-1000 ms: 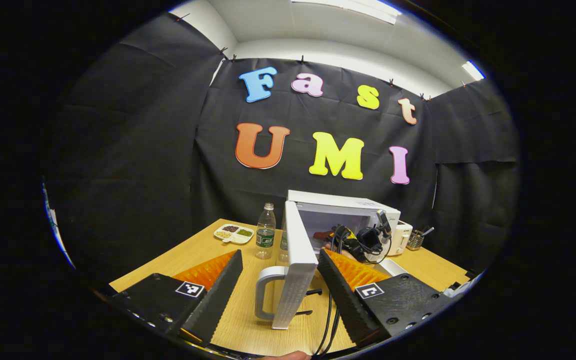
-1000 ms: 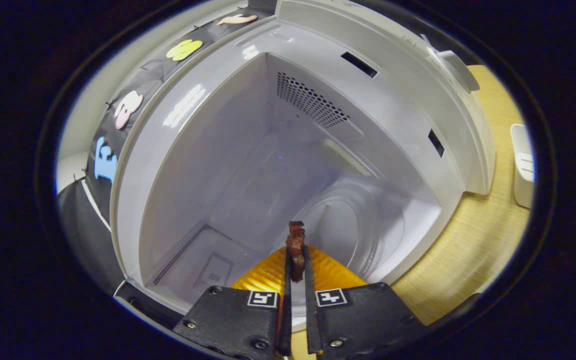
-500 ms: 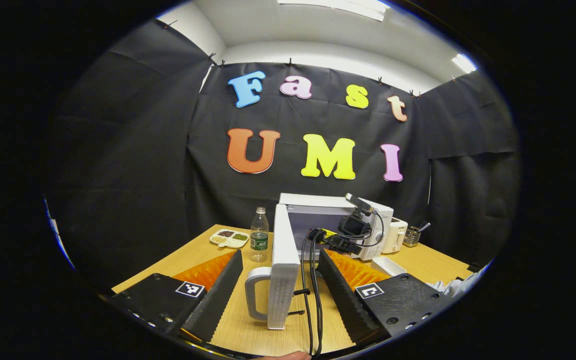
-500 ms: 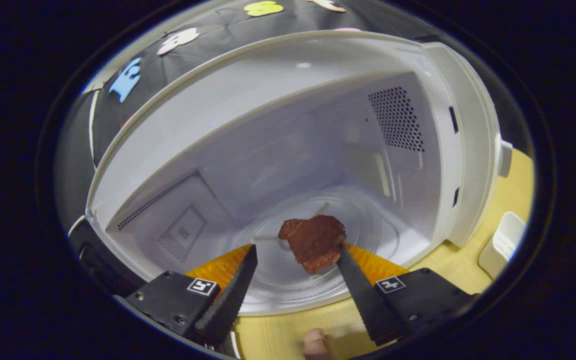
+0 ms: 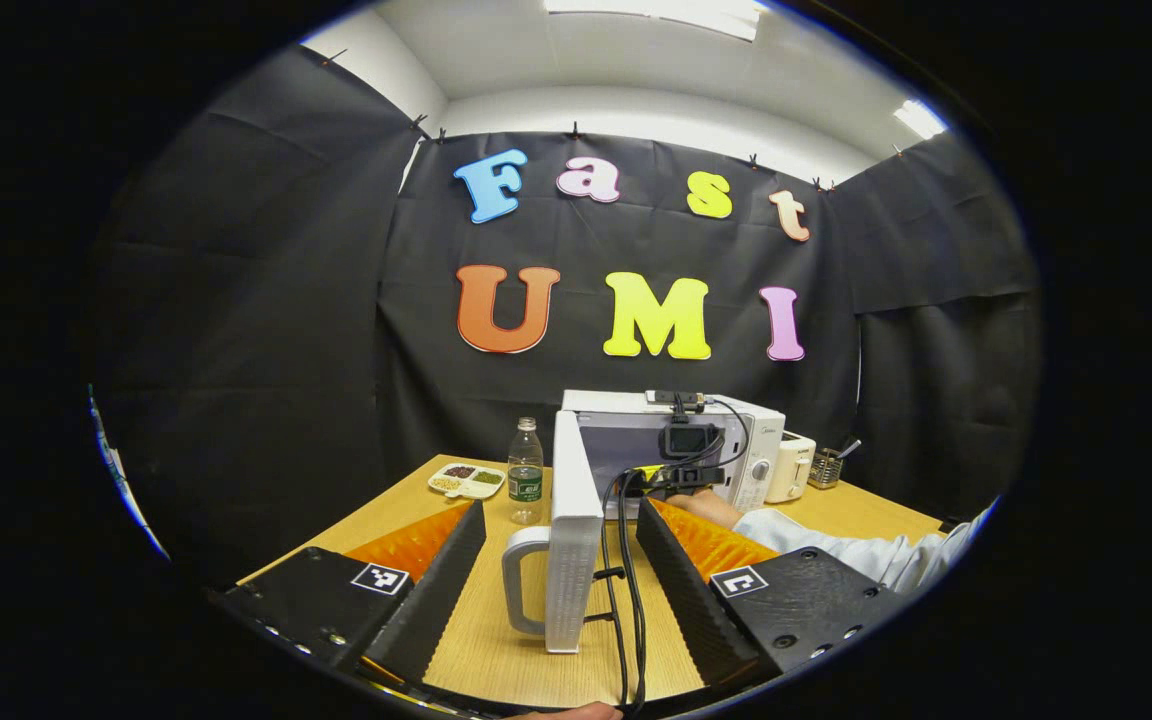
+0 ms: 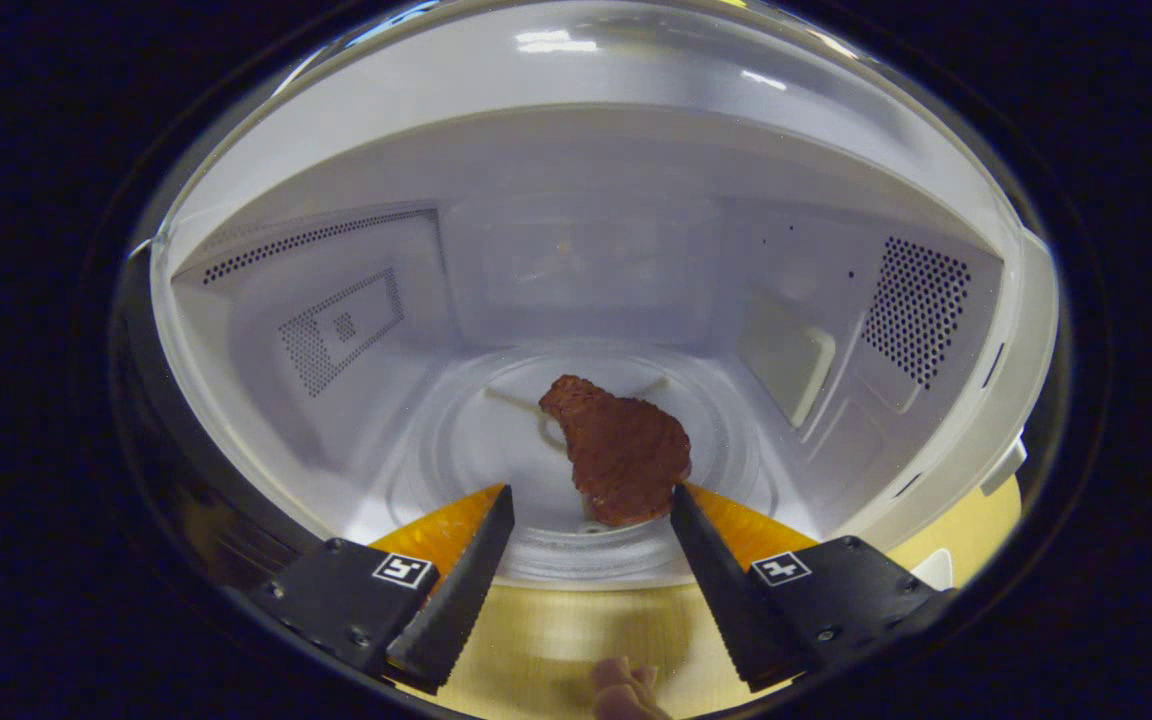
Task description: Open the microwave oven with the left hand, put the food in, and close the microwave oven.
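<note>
- My right gripper (image 6: 588, 500) is spread wide, holding nothing; the food (image 6: 621, 462) lies on the microwave's (image 6: 266, 420) turntable, just beyond my fingertips.
- My left gripper (image 5: 561, 515) is released, straddling the open door (image 5: 576, 530).

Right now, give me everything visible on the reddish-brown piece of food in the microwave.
The reddish-brown piece of food is a flat, irregular slab with a rough, grainy surface, like cooked meat. It lies flat on the clear glass turntable inside the white microwave cavity, roughly at its centre. The right gripper is open, its fingers at either side of the near edge; whether one touches it is unclear.
</note>
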`<state>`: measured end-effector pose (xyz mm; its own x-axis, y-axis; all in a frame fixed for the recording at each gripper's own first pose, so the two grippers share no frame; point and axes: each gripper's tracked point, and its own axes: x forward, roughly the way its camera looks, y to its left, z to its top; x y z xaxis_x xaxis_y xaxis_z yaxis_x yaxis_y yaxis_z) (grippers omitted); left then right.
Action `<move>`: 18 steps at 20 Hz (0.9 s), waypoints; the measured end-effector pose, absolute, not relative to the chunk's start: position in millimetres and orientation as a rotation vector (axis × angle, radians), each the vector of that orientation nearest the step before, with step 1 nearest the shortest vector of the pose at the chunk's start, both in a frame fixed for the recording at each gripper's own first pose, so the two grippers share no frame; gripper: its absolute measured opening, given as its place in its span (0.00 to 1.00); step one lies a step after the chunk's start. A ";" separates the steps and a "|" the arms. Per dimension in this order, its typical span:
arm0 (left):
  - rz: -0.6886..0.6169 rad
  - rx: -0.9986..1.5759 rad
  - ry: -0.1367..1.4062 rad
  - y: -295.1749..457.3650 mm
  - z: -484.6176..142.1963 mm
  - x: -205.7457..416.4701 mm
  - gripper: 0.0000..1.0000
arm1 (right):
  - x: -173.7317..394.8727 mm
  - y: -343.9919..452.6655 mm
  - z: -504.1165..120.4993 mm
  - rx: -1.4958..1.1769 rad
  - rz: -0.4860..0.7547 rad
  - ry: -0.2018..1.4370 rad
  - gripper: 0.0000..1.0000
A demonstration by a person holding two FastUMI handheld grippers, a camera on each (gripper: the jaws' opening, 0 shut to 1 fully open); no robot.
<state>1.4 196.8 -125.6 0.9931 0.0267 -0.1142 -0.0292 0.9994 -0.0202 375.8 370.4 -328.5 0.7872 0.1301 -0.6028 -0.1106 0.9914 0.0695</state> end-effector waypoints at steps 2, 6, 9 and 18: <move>0.034 -0.017 0.116 197.9 -129.1 1.3 0.94 | 375.0 369.4 -324.3 0.043 0.165 0.679 1.00; 0.043 -0.013 0.113 202.3 -131.1 -0.5 0.94 | 348.4 354.8 -293.2 0.056 0.201 0.618 1.00; 0.048 -0.015 0.097 207.0 -128.6 -1.9 0.94 | 310.8 336.0 -259.1 0.070 0.232 0.556 1.00; 0.042 -0.025 0.129 220.5 -153.3 -13.1 0.94 | 152.6 248.4 -145.3 0.023 0.223 0.274 1.00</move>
<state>-13.1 220.5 -153.3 0.9908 0.0400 -0.1292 -0.0433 0.9988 -0.0225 152.6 248.4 -145.3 0.9382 0.2218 -0.2657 -0.2156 0.9750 0.0528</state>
